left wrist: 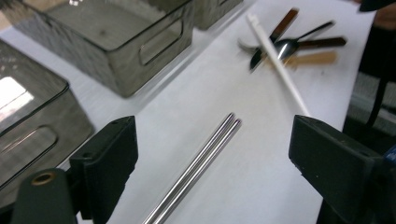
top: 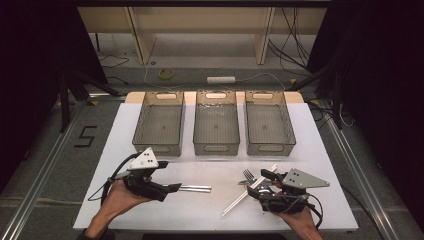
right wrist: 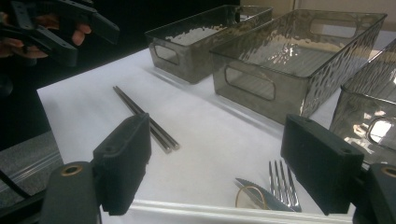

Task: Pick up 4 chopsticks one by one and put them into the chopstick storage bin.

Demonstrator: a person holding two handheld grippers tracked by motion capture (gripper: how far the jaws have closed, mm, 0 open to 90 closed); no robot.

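Note:
A pair of metal chopsticks [top: 195, 188] lies on the white table [top: 210, 210], just right of my left gripper [top: 170, 177]. In the left gripper view the metal chopsticks [left wrist: 201, 163] run between the open jaws of my left gripper [left wrist: 215, 140], which hovers above them without touching. To the right a fork [top: 248, 175] and a white chopstick [top: 247, 194] lie by my right gripper [top: 260, 184]. The right gripper [right wrist: 219, 154] is open over the fork [right wrist: 280, 184], a knife [right wrist: 259, 190] and the white chopstick [right wrist: 210, 210]. A spoon [left wrist: 289, 44] lies in that pile too.
Three grey see-through bins [top: 159, 122] [top: 216, 122] [top: 269, 122] stand in a row at the back of the table, all with nothing in them. Bare table lies between the bins and the cutlery. Cables and a wooden frame are on the floor beyond.

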